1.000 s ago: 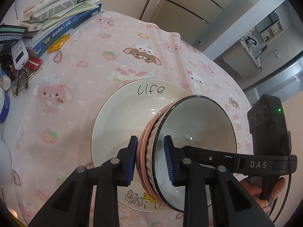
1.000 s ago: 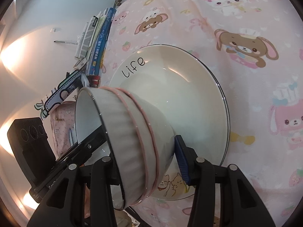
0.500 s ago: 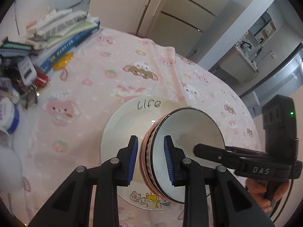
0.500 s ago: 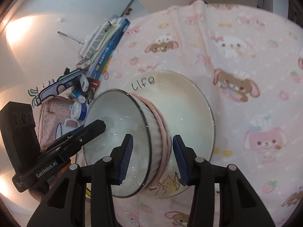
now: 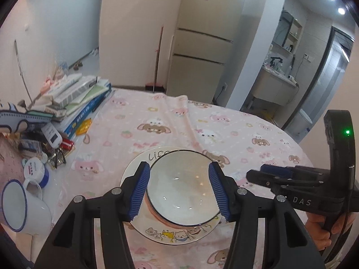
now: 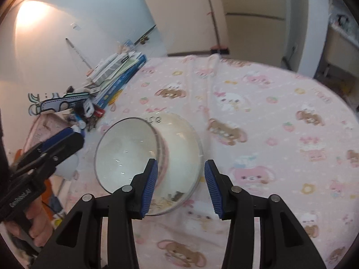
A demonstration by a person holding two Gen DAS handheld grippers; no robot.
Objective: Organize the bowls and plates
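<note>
While both tools hang clear, bowl (image 5: pixel 182 186) sits in plate (image 5: pixel 170 235).

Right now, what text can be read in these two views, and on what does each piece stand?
"Life", partly hidden: rim of the plate behind the bowl.
"DAS": body of the right gripper.
"GenRobot.AI", blurred: body of the left gripper.
Book spines and tub label: too small to read.

Bowl (image 5: pixel 181 186) on plate (image 5: pixel 170 235), grippers off.
</note>
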